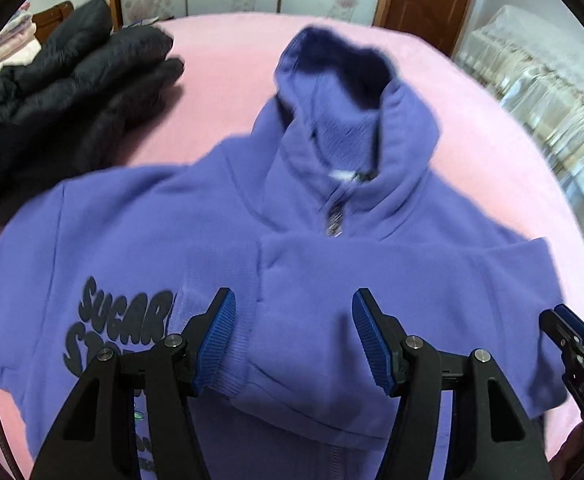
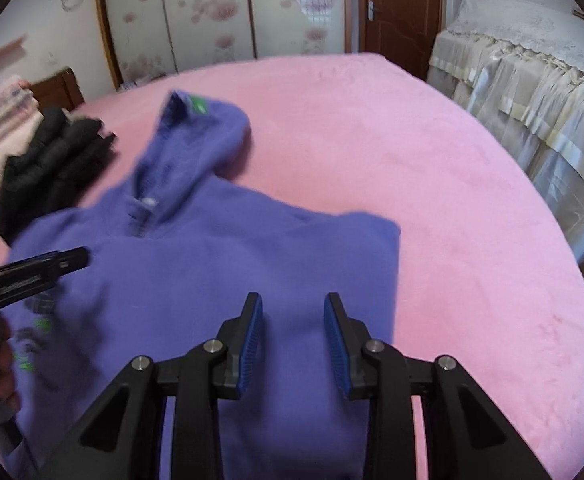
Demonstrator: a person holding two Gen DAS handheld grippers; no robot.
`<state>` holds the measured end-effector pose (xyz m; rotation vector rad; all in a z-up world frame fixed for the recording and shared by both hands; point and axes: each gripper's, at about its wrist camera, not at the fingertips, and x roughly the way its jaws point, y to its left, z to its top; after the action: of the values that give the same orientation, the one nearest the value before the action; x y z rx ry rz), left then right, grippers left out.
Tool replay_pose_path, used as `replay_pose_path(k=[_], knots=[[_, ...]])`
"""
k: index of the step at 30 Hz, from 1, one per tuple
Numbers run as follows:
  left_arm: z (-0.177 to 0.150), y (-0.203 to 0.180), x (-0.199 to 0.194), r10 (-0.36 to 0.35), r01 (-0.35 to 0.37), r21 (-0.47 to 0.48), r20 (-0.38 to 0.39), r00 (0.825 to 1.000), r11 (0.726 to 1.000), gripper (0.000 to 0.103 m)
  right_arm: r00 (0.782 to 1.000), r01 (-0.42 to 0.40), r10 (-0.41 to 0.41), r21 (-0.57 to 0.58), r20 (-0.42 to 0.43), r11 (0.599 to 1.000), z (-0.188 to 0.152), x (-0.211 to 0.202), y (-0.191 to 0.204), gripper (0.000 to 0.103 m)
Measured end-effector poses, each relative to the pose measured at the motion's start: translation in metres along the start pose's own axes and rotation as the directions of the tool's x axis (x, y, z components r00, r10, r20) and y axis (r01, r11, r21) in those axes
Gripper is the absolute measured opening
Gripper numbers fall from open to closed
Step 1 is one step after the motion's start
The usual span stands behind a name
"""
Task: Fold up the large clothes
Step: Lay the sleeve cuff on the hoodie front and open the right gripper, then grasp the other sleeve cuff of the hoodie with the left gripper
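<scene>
Partly done: a purple hoodie (image 1: 139,240) is laid flat on the pink bed (image 1: 472,128), one sleeve folded in.

From the left, a black puffer jacket (image 1: 67,96) is seen bunched at the bed's far left, touching the hoodie's shoulder, so room is tight on that side. The printed chest is judged not yet covered, and the sleeve on that side, the body fold and the hood (image 1: 332,64) are left to be done. The left hand-held gripper (image 1: 294,334) is held open above the sleeve cuff (image 1: 219,360) laid across the zip, nothing being gripped. Further right, the right hand-held gripper (image 2: 294,336) is also held parted and empty over the folded edge (image 2: 392,264). Beyond that edge, bare pink blanket is offered as far as the bed's right rim, where a draped piece of furniture (image 2: 532,92) stands near.
</scene>
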<state>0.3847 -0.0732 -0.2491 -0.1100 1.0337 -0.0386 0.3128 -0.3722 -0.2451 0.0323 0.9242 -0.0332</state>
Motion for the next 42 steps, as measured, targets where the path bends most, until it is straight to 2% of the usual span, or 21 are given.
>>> replay_pose_path(k=[1,2,3,5,13,14,15,16,18,25,33,38,42], knots=[[-0.003,0.004,0.008,0.017,-0.017,-0.002,-0.017,1.000,1.000,0.060,1.000,0.019,-0.019,0.002,-0.017,1.000,-0.003,0.009,-0.002,0.032],[-0.005,0.008,0.013,0.025,-0.025,-0.003,-0.028,0.999,1.000,0.059,0.998,0.048,-0.048,0.003,-0.035,0.999,-0.006,0.017,-0.007,0.027],[-0.006,0.012,0.017,0.019,-0.019,-0.005,-0.028,0.999,1.000,0.059,0.997,0.066,-0.066,0.005,-0.049,0.998,-0.009,0.024,-0.013,0.016],[-0.009,0.016,0.018,0.005,-0.005,-0.001,-0.014,1.000,1.000,0.059,0.998,0.051,-0.050,0.023,-0.049,0.998,-0.015,0.028,-0.024,0.010],[-0.016,0.025,0.015,-0.037,0.037,0.030,-0.016,0.999,0.999,0.060,0.999,0.001,0.003,0.091,-0.036,0.996,-0.020,0.017,-0.039,0.009],[-0.016,0.025,0.013,-0.040,0.041,0.032,-0.020,0.999,0.999,0.062,0.999,-0.008,0.011,0.097,-0.037,0.995,-0.019,0.013,-0.039,0.012],[-0.016,0.025,0.008,-0.042,0.043,0.037,-0.024,0.999,0.998,0.068,0.999,-0.017,0.020,0.101,-0.033,0.995,-0.019,0.008,-0.039,0.013],[-0.018,0.023,0.002,-0.041,0.042,0.043,-0.025,0.999,0.998,0.078,0.999,-0.025,0.028,0.099,-0.027,0.995,-0.019,0.000,-0.037,0.013],[-0.020,0.021,-0.010,-0.040,0.040,0.051,-0.012,0.999,0.998,0.082,0.999,-0.039,0.041,0.089,-0.021,0.995,-0.020,-0.012,-0.031,0.013],[-0.033,0.016,-0.068,-0.110,0.108,0.068,0.018,0.994,0.992,0.083,0.994,-0.111,0.111,0.088,0.007,0.990,-0.033,-0.062,-0.006,0.013],[-0.046,0.024,-0.128,-0.130,0.123,0.089,0.071,0.989,0.988,0.087,0.992,-0.122,0.120,0.046,0.044,0.992,-0.044,-0.111,0.029,0.013],[-0.056,0.030,-0.165,-0.140,0.133,0.071,0.110,0.984,0.989,0.093,0.990,-0.121,0.120,0.012,0.076,0.993,-0.049,-0.141,0.046,0.013],[-0.066,0.034,-0.194,-0.154,0.143,0.085,0.140,0.978,0.986,0.094,0.987,-0.131,0.131,-0.005,0.093,0.991,-0.056,-0.163,0.057,0.019]])
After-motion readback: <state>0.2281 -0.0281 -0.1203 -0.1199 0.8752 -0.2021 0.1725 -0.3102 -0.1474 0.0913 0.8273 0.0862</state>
